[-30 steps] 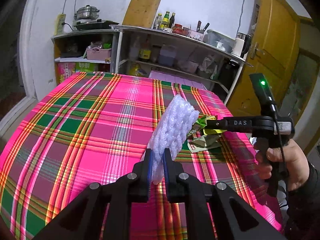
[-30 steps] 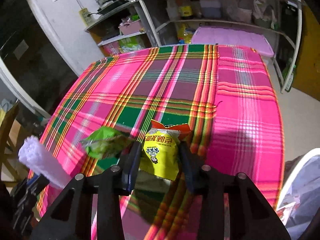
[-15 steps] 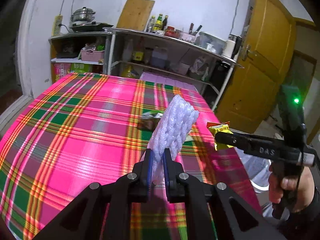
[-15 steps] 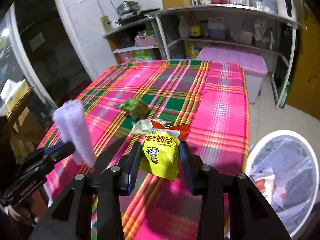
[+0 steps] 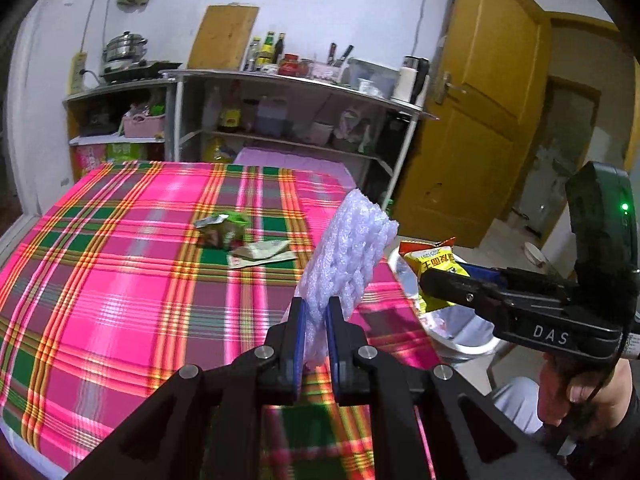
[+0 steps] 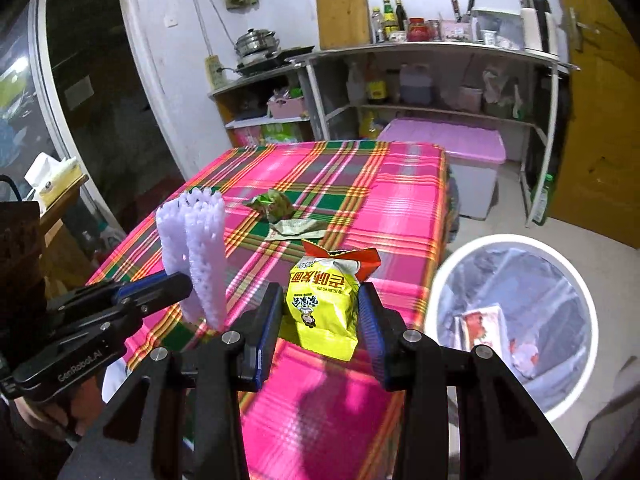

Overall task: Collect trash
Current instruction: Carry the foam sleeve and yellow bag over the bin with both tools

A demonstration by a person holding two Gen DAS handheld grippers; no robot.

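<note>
My left gripper (image 5: 316, 332) is shut on a white foam net sleeve (image 5: 348, 248), which sticks up above the plaid table. Seen from the right wrist, the same left gripper (image 6: 188, 286) holds the foam sleeve (image 6: 200, 252) at the left. My right gripper (image 6: 320, 312) is shut on a yellow snack packet (image 6: 322, 300) above the table's near right corner. In the left wrist view the right gripper (image 5: 436, 280) holds the snack packet (image 5: 434, 264) over the bin. A green wrapper (image 6: 274, 204) and a flat pale wrapper (image 6: 298, 229) lie mid-table.
A white bin (image 6: 508, 320) lined with a clear bag holds some trash, on the floor right of the pink plaid table (image 6: 400, 184). A pink-lidded box (image 6: 448, 148) and metal shelves (image 6: 440, 52) stand behind. A yellow door (image 5: 476, 112) is at right.
Both grippers have moved back and to the right, rising off the table with their loads. The two wrappers now lie farther away, and the bin has come into view beside the right gripper.
</note>
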